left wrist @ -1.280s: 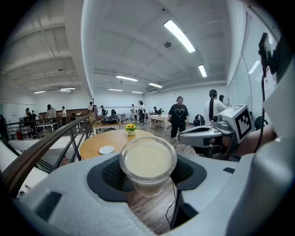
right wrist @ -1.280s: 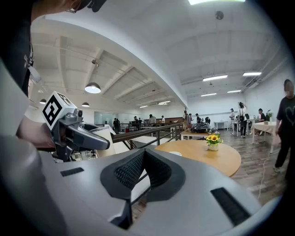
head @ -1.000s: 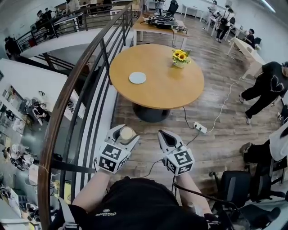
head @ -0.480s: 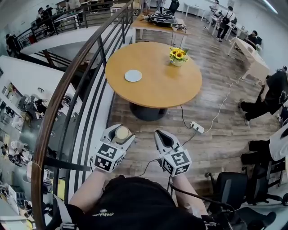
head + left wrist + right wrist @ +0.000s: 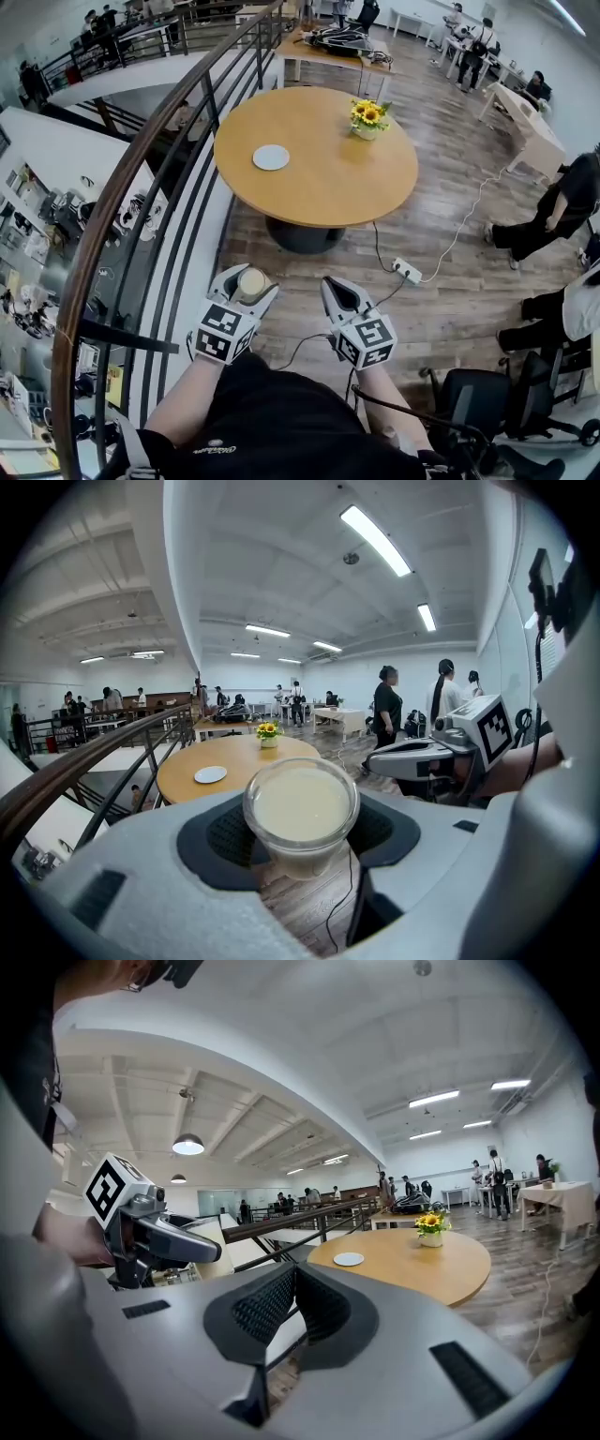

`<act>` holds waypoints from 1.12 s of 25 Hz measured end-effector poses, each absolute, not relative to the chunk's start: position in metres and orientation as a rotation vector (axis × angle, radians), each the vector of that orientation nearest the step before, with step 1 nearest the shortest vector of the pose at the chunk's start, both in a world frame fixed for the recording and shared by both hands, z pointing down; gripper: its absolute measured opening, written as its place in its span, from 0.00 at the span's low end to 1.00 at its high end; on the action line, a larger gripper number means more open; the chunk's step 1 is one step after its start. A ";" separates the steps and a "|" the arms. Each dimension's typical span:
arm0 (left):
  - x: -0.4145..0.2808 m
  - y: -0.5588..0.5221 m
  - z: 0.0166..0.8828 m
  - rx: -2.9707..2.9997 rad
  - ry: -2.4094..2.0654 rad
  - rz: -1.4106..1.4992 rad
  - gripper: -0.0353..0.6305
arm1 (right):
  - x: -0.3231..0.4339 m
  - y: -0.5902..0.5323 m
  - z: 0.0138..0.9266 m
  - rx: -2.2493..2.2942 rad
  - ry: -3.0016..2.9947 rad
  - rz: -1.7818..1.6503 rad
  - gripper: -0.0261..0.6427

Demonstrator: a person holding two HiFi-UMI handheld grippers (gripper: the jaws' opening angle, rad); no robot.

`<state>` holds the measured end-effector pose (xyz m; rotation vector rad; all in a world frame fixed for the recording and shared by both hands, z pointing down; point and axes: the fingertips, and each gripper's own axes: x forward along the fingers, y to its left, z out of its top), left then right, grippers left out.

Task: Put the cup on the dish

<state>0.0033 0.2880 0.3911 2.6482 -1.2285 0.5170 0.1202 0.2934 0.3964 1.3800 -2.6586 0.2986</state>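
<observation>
A clear cup (image 5: 251, 280) of creamy liquid stands upright between the jaws of my left gripper (image 5: 246, 281), which is shut on it. In the left gripper view the cup (image 5: 300, 808) fills the middle, with the left gripper's (image 5: 300, 834) dark pads pressed on both its sides. A small white dish (image 5: 271, 157) lies on the left part of a round wooden table (image 5: 328, 187), well ahead of both grippers. My right gripper (image 5: 337, 292) is held beside the left one over the wood floor. In its own view the right gripper (image 5: 293, 1274) is shut on nothing, and the dish (image 5: 349, 1259) shows far off.
A pot of yellow flowers (image 5: 366, 117) stands on the table's far right. A curved metal railing (image 5: 159, 178) runs along the left. A power strip (image 5: 406, 271) and cable lie on the floor. A person (image 5: 553, 211) walks at the right; an office chair (image 5: 478, 403) stands near right.
Both grippers keep their pose, the cup still held. The whole view has drifted a little, so the table sits slightly further left. The person at the right has walked on.
</observation>
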 end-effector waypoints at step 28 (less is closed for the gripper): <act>-0.104 0.088 0.387 2.672 -1.177 0.447 0.45 | 0.000 0.092 0.394 1.338 -2.602 0.290 0.05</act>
